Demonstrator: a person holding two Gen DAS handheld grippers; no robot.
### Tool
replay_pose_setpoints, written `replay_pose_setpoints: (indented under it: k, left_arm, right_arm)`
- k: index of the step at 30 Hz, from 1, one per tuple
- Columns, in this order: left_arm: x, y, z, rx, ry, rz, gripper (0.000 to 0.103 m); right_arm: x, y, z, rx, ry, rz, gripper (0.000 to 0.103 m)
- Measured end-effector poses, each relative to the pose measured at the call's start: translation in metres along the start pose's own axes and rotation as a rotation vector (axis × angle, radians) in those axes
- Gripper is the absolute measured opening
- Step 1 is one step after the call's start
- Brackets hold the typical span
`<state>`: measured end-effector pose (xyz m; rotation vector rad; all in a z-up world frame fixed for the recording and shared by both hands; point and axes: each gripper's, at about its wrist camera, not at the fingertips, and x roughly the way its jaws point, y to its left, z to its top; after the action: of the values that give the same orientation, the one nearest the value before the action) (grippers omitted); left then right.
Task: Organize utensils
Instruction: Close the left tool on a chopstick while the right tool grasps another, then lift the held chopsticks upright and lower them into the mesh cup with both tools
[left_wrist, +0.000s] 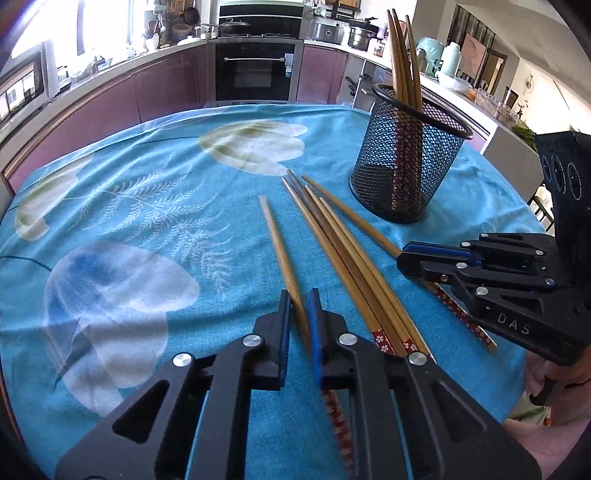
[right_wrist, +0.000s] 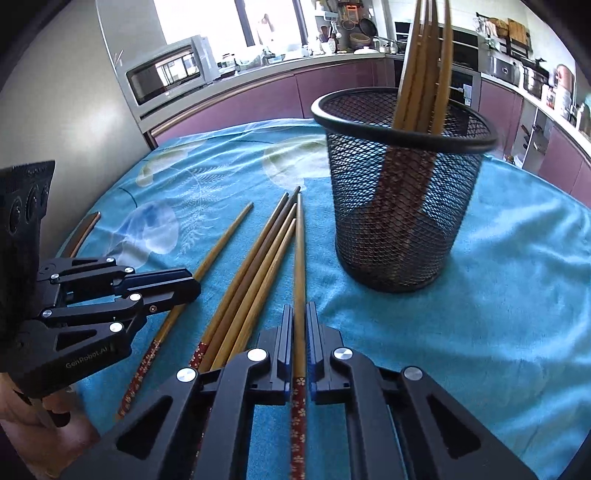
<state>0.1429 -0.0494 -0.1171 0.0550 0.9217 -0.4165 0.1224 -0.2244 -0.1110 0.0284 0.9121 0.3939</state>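
A black mesh cup (left_wrist: 406, 162) (right_wrist: 399, 206) stands on the blue cloth and holds several wooden chopsticks (left_wrist: 404, 62) (right_wrist: 424, 70). Several more chopsticks (left_wrist: 347, 254) (right_wrist: 255, 266) lie loose in front of it. My left gripper (left_wrist: 298, 310) (right_wrist: 192, 286) is shut on one chopstick (left_wrist: 282, 254) (right_wrist: 221, 243) that points away. My right gripper (right_wrist: 300, 325) (left_wrist: 402, 258) is shut on another chopstick (right_wrist: 300, 258) (left_wrist: 351, 214), to the right of the pile.
The table is covered by a blue floral cloth (left_wrist: 129, 206) (right_wrist: 498, 295). Kitchen counters, an oven (left_wrist: 255, 70) and a microwave (right_wrist: 166, 74) lie beyond the table's far edge.
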Motion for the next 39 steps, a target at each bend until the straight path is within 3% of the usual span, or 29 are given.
replay_pose_setpoints:
  k: [9,16,18,23,28,30,39]
  left_arm:
    - [-0.014,-0.010,-0.005,0.041,-0.028,-0.042,0.007]
    - [-0.005,-0.010,-0.008,0.057,0.003,-0.042,0.008]
    - [-0.002,-0.009,-0.008,0.059,0.013,-0.045,0.014]
    - [0.005,-0.009,-0.002,0.069,0.024,-0.050,0.015]
    - [0.011,-0.013,0.004,0.075,0.026,-0.025,0.012]
    - [0.010,-0.013,0.005,0.068,0.022,-0.026,0.008]
    - [-0.015,-0.016,0.011,0.064,-0.041,-0.061,0.007]
  right_arm:
    - [-0.016,0.005,-0.007,-0.033,-0.003,0.092,0.006]
    - [-0.008,0.010,-0.010,-0.053,0.044,0.091,0.007]
    - [-0.005,0.009,-0.009,-0.054,0.048,0.085,0.008]
    - [0.002,0.012,-0.002,-0.077,0.055,0.075,0.008]
    - [0.006,0.012,0.003,-0.079,0.050,0.072,0.007]
    - [0.003,0.011,0.001,-0.075,0.040,0.078,0.006]
    - [-0.034,0.000,0.002,-0.050,-0.060,0.109,0.006]
